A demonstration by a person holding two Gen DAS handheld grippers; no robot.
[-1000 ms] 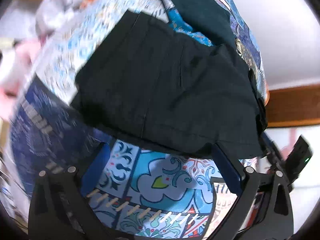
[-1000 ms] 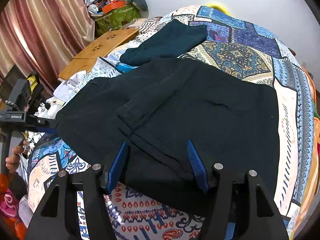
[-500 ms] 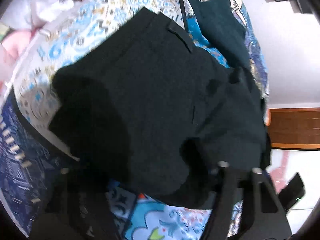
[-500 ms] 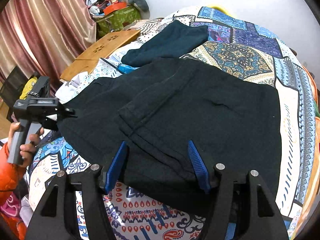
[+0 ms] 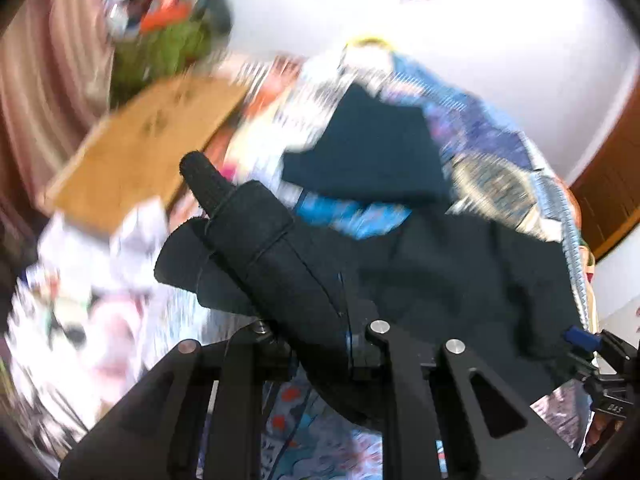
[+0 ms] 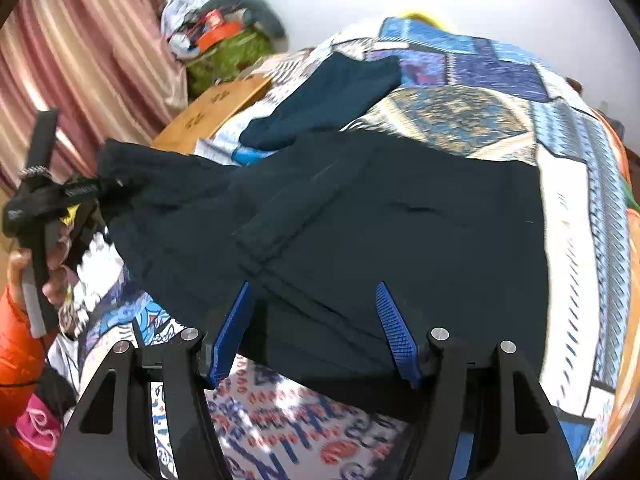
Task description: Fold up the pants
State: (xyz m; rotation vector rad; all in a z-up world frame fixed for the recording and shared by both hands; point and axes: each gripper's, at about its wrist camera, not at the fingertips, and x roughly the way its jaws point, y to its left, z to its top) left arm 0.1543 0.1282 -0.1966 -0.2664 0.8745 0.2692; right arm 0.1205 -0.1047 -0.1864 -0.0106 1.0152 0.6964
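Right wrist view, nearest first: the right tongs (image 6: 316,332) stand open, their blue pads spread to either side of the near edge of the black pants (image 6: 360,232), gripping nothing — the cloth lies just ahead of them and partly between the pads, flat on the patterned bed (image 6: 568,208). From there the pants stretch leftward and away, so their long axis runs across this view, from the flat part in front of the right tongs out to the raised end at the far left. That end hangs off the bed's surface, pinched in the left tongs (image 6: 86,194).

Left wrist view, blurred with motion, confirms it: the left tongs (image 5: 316,336) are closed on a thick fold of the black cloth (image 5: 264,256), which rises up and forward between the jaws, while the rest of the pants trail off to the right toward the other tool. Beyond, further up the bed, lies a separate dark teal garment (image 5: 372,156), apart from the work.

So the lifted end belongs to the left hand, and the fold, as I judge it, must travel rightward, over the flat half that sits under the right tongs — which are nearer that half and placed to pin it.
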